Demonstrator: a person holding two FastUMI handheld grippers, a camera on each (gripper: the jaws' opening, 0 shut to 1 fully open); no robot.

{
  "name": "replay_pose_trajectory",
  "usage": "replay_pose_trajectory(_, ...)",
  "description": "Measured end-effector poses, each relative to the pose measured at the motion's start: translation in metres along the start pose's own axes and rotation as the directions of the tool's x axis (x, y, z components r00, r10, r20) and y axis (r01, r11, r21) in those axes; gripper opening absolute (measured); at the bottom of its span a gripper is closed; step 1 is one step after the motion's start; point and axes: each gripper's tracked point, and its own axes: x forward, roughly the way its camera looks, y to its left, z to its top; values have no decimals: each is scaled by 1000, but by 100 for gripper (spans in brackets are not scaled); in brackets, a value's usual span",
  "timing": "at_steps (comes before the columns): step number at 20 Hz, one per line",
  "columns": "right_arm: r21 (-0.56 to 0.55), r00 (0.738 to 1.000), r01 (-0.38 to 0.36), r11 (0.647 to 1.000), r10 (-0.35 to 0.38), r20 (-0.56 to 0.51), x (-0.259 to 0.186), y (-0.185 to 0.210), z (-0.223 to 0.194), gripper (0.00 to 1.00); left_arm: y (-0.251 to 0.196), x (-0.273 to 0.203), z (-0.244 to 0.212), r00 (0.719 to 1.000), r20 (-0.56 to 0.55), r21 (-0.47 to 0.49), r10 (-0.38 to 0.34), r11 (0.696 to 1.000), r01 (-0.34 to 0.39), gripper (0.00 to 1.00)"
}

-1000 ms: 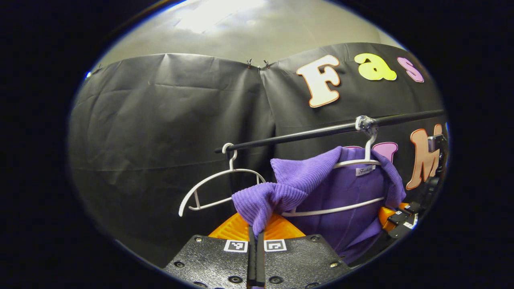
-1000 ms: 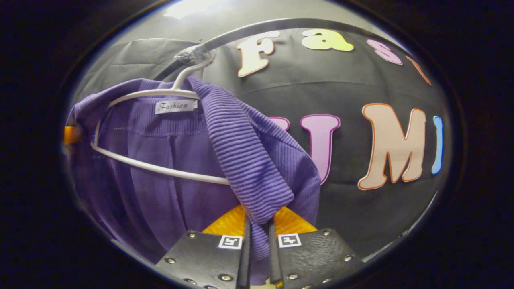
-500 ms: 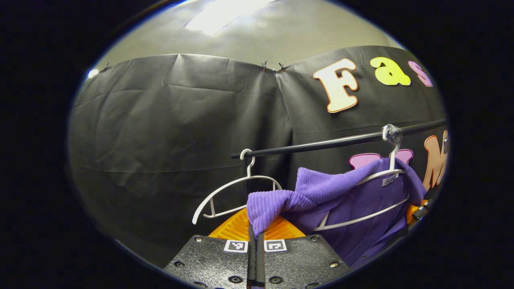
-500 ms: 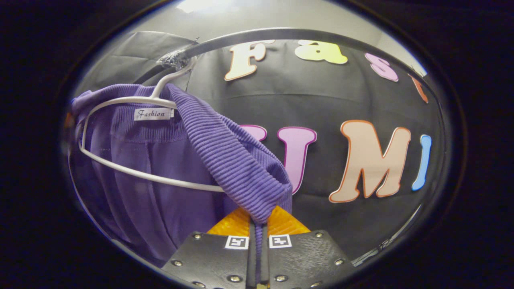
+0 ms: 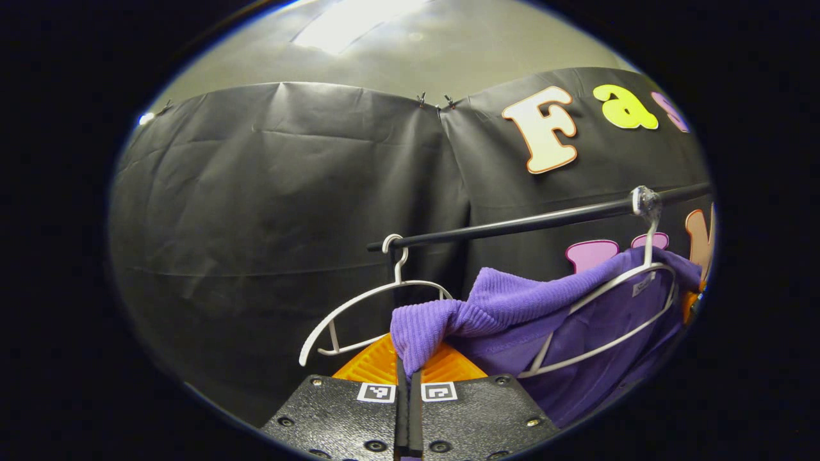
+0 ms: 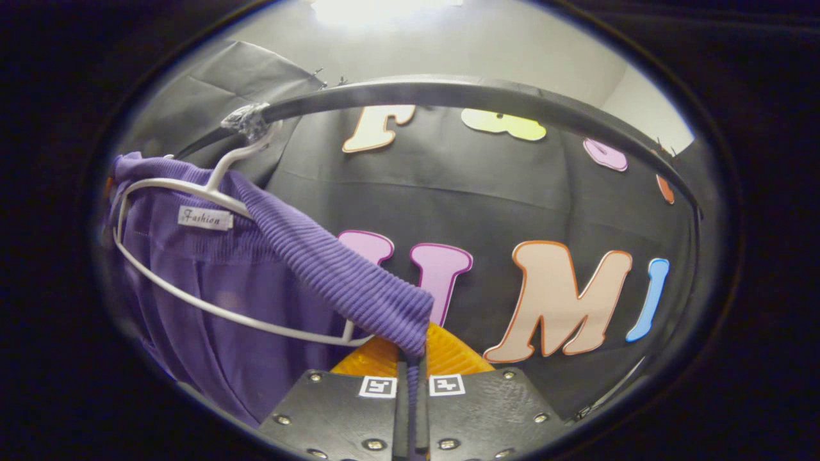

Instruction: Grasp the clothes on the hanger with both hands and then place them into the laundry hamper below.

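You have the grasp done — your left hand-held gripper [image 5: 408,384] and right hand-held gripper [image 6: 413,384] each clench a shoulder of the purple sweater [image 6: 211,282], which hangs on the white hanger [image 6: 192,189] on the rail [image 6: 461,96] — lifting it off and lowering it into the hamper remain.

In the left gripper view, the purple garment [image 5: 564,320] runs out past the lower right edge beneath the rail [image 5: 544,221], so its hem cannot be seen, and a fold covers the tips of the left tongs [image 5: 408,374]. The rail's right end is cut off too. In the right gripper view, the garment [image 6: 256,282] hides much of the white hanger [image 6: 211,192] under the rail [image 6: 461,96], and its left part blurs into the dark edge.
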Motion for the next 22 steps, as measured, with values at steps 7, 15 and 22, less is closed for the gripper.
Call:
replay_pose_trajectory(7,34,1000,0,999,-1,29,10,-1,13,7,4,28,28,998,69,38,9,999,-12,1)
replay_pose_trajectory(15,24,998,-18,1000,17,53,17,5,18,4,3,58,20,995,92,24,-26,999,24,0)
replay_pose_trajectory(22,5,997,9,1000,-10,80,28,-4,25,4,-10,54,-35,996,30,-19,-80,997,81,3)
